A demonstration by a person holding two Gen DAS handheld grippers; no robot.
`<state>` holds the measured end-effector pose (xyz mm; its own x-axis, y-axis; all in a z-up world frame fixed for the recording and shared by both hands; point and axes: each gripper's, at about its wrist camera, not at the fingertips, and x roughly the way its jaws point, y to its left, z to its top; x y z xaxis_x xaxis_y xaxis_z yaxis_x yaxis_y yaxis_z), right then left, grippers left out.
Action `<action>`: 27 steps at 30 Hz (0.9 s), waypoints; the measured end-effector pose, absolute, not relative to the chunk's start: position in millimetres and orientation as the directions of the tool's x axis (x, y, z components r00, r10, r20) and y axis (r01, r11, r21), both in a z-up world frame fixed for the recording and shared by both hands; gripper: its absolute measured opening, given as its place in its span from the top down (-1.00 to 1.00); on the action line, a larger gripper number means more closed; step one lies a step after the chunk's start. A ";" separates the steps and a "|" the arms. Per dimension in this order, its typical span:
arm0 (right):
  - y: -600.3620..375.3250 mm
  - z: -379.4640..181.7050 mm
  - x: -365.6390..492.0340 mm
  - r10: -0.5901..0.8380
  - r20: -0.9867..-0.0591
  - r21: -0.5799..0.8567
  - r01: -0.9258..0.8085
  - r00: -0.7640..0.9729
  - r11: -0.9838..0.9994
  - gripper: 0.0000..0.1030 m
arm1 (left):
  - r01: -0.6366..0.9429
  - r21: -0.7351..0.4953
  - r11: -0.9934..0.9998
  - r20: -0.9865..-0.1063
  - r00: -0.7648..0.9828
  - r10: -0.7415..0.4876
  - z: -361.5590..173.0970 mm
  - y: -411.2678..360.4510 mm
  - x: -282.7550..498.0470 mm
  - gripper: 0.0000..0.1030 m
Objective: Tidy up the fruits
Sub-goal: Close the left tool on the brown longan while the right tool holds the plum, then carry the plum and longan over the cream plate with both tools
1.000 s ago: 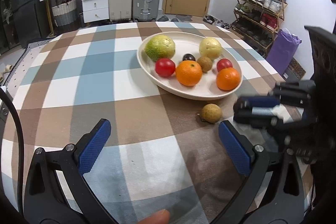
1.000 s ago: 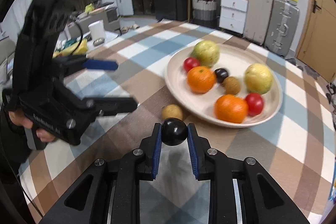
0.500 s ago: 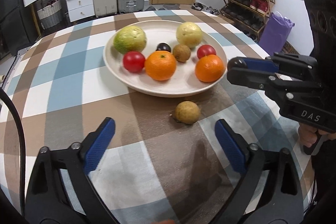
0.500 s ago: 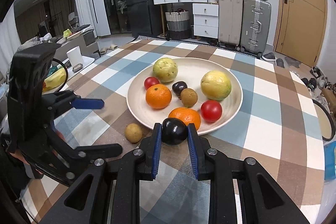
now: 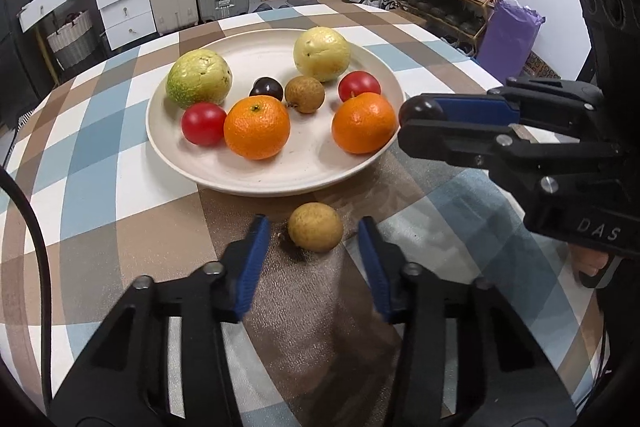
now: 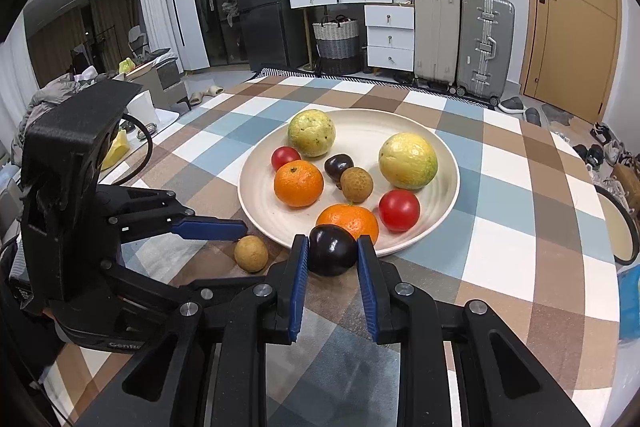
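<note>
The left tool points down at the checked table, its blue pads on either side of a tan longan that lies on the cloth just off the plate's near rim. The jaws have just been closing, and the longan sits between them, a little nearer the right pad; a thin gap shows on each side, so the pads do not yet press it. From the right wrist view the same longan lies at about 9 o'clock from the right tool, near it, with the left tool's blue pad just above it.

The right tool is clamped on a dark plum, pads tight against both flanks. It is held over the plate's near edge, in front of an orange. In the left wrist view the plum shows at the tip of the right tool, at about 3 o'clock from the plate, beside the right-hand orange.

On the plate lie two pale green guavas at about 10 and 1 o'clock, a second orange at 6 o'clock, two red tomatoes, a small dark plum and a brown longan near the middle.
</note>
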<state>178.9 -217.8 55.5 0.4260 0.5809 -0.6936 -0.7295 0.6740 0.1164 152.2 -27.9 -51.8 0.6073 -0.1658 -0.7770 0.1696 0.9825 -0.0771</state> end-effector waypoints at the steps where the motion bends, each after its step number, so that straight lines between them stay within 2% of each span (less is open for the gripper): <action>1: -217.7 55.6 178.6 0.583 -0.693 0.117 -0.730 0.425 0.673 0.52 | 0.169 -0.083 0.982 -0.776 0.608 -0.170 -51.6 -26.7 152.0 0.35; 2: -217.5 55.7 178.4 0.583 -0.692 0.117 -0.730 0.426 0.673 0.52 | 0.167 -0.088 0.982 -0.774 0.609 -0.173 -51.4 -25.0 152.2 0.44; 4: -217.4 55.5 178.8 0.583 -0.694 0.120 -0.730 0.423 0.673 0.52 | 0.167 -0.094 0.981 -0.770 0.613 -0.178 -50.6 -23.6 151.6 0.47; 15: -219.1 54.6 181.5 0.585 -0.689 0.130 -0.721 0.429 0.681 0.52 | 0.174 -0.094 0.980 -0.722 0.666 -0.187 -34.7 -20.5 138.0 0.48; 27: -227.5 61.8 185.9 0.598 -0.658 0.159 -0.692 0.457 0.704 0.52 | 0.110 -0.111 0.988 -0.646 0.747 -0.156 -3.1 -2.0 129.1 0.48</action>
